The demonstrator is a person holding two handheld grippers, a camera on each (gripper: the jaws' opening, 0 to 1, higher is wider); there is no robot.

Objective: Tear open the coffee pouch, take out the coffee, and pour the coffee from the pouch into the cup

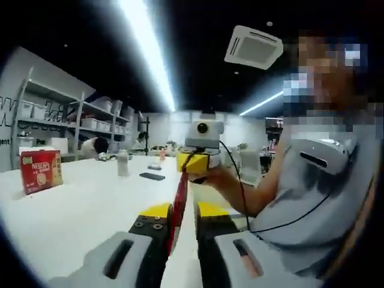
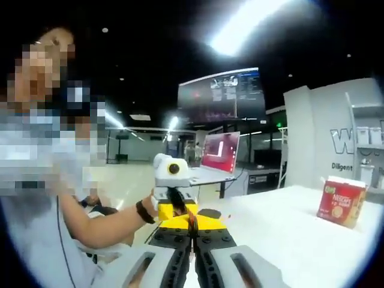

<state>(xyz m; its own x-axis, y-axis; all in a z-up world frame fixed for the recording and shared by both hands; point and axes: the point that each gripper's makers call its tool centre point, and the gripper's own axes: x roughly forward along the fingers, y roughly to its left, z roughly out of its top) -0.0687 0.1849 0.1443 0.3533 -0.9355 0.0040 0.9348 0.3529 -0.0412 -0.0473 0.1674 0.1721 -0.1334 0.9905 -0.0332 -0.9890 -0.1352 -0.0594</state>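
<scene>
the coffee pouch, a narrow red stick, is held stretched between the two claws, well above the white tabletop; its long axis runs straight from one claw to the other, along each claw's own forward line; in the left gripper view the left claw is closed on the near end, and the far end is pinched by the right claw; in the right gripper view the right claw is clamped tight on a thin red edge of the pouch, with the left claw directly ahead and close; both ends are equally gripped, so the tear is judged to depend on the claws being pulled or twisted apart across that shared axis; the cup cannot be made out; a red nescafe box stands on the tabletop, well apart.
</scene>
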